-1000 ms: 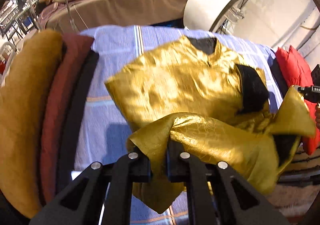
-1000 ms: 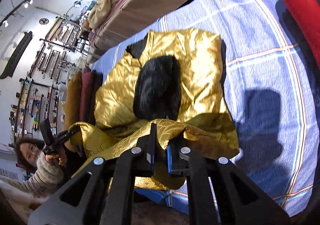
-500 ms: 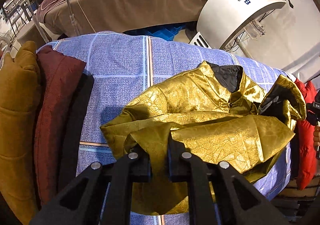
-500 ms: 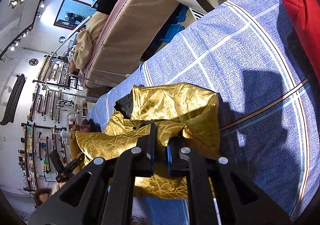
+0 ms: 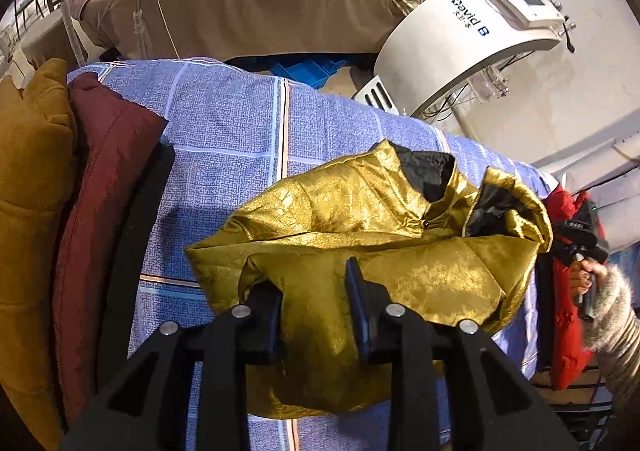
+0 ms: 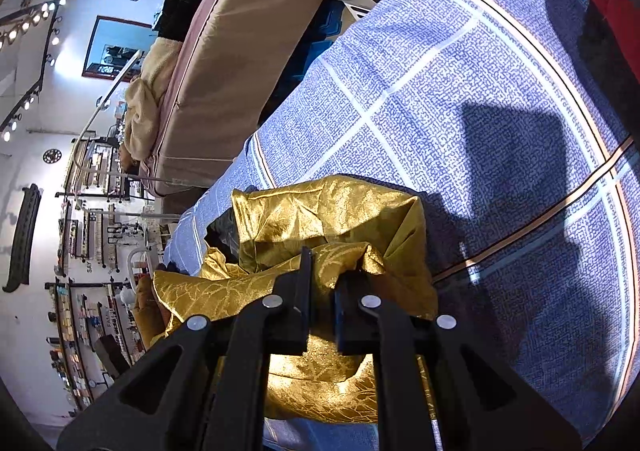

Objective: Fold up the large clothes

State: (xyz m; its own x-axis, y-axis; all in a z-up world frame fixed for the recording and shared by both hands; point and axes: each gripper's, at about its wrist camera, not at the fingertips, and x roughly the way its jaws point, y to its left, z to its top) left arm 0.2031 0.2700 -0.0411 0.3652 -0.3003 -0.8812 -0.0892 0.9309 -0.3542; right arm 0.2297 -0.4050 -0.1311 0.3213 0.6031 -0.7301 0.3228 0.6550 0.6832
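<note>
A shiny gold jacket (image 5: 340, 211) with black lining lies folded over itself on the blue checked bedsheet (image 5: 224, 131). My left gripper (image 5: 314, 279) is over its near folded edge. Its jaws are opening, and gold cloth sits loosely between them without being pinched. In the right wrist view the gold jacket (image 6: 320, 211) bunches at my right gripper (image 6: 324, 271), which is shut on a fold of it. The left wrist view also shows the right gripper (image 5: 580, 239) at the jacket's right end, held by a person's hand (image 5: 582, 279).
Folded mustard (image 5: 28, 191), maroon (image 5: 100, 191) and black (image 5: 136, 231) garments are stacked along the bed's left side. A red jacket (image 5: 568, 311) lies at its right edge. Beyond the bed stand a white machine (image 5: 460, 39) and a brown treatment bed (image 5: 240, 11). The blue checked bedsheet (image 6: 460, 111) is bare to the right.
Both grippers carried the jacket's lower edge up over its body toward the collar, doubling it over. The left jaws, shut on the cloth before, have parted.
</note>
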